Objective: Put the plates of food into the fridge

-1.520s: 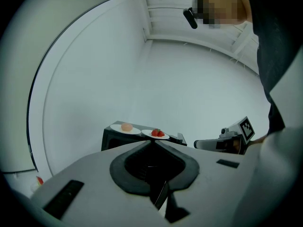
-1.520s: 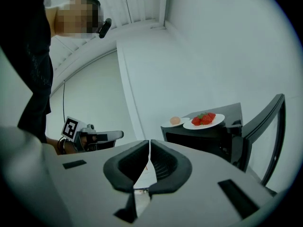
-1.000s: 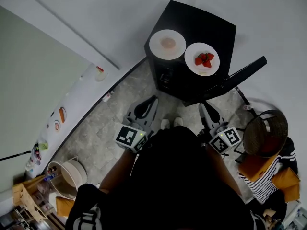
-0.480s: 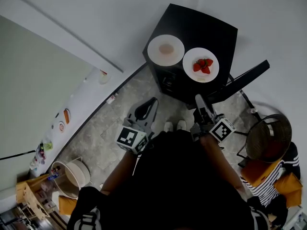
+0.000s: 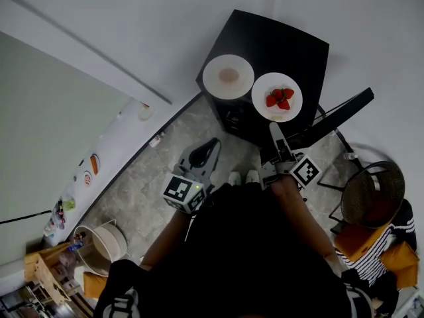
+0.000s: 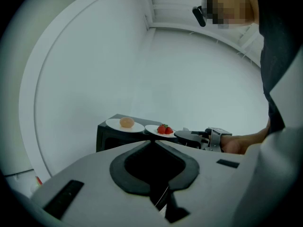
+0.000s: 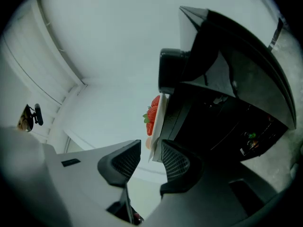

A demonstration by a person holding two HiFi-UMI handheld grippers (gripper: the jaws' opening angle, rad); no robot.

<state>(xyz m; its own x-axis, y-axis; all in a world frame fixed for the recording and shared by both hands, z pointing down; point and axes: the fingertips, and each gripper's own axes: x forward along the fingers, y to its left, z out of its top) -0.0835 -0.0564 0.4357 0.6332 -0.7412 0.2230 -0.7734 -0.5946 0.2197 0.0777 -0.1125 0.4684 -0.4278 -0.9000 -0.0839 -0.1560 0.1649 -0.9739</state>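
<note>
My right gripper [image 7: 150,151], jaws just opening, straddles the white round strawberry plate [image 7: 159,115] at twelve o'clock, its far side hidden. The left gripper [image 6: 152,142] has jaws together, empty.

Left gripper [image 5: 212,144]: jaws closed, empty. Right gripper [image 5: 274,130]: lies on its side, level. Jaws just been opening, with the strawberry plate [image 7: 158,126] rim between them, ungripped.

Black fridge [image 5: 291,45] top has two white plates sitting side by side, almost touching: one plate [image 5: 212,79] with a tan lump [image 5: 229,75], other plate [image 5: 262,105] with strawberries [image 5: 279,98].
</note>
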